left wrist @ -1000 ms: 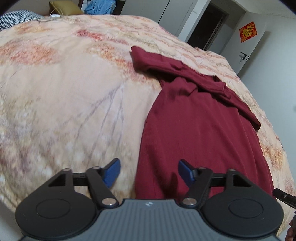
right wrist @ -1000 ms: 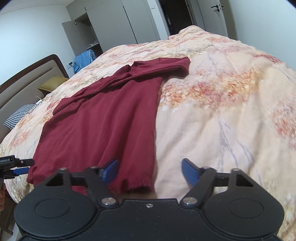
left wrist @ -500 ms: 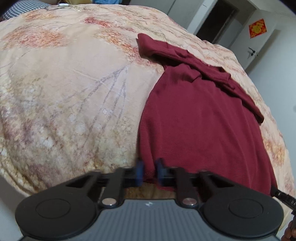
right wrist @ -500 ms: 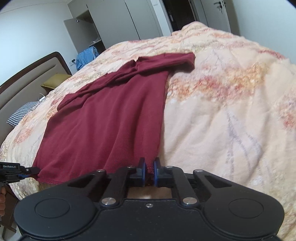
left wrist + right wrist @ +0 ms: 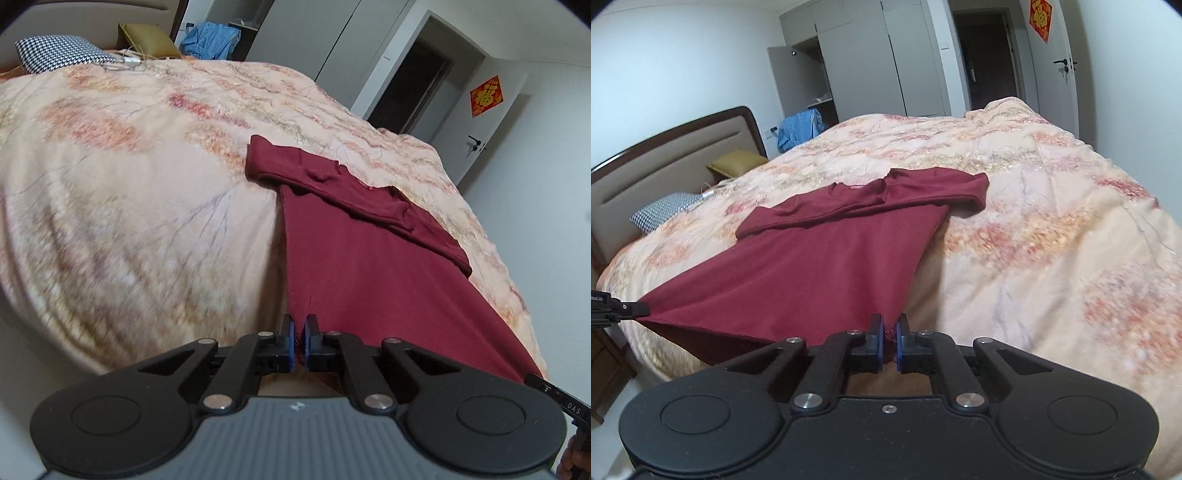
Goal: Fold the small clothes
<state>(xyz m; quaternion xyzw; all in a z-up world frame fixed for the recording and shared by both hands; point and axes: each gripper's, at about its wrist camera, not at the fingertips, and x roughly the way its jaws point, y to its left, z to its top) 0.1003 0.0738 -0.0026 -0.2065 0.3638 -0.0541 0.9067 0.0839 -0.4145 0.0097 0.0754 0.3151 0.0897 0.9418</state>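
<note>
A dark red long-sleeved top [image 5: 369,266] lies on the bed, sleeves folded across its upper part. My left gripper [image 5: 299,325] is shut on the hem's left corner, and my right gripper [image 5: 890,325] is shut on the hem's right corner. The same red top [image 5: 820,266] shows in the right wrist view with its near hem raised off the quilt and stretched between both grippers. The left gripper's tip [image 5: 624,306] shows at the far left of that view, and the right gripper's tip [image 5: 554,395] shows at the lower right of the left wrist view.
A peach floral quilt [image 5: 129,206] covers the bed. At the head end are a houndstooth pillow [image 5: 59,53], an olive cushion [image 5: 147,37] and a white cable. Blue clothing [image 5: 798,129] hangs by the open wardrobe. A wooden nightstand [image 5: 605,369] stands beside the bed.
Both grippers went from open to shut on the hem's corners. They have since risen, lifting the near hem off the quilt and pulling it taut.
</note>
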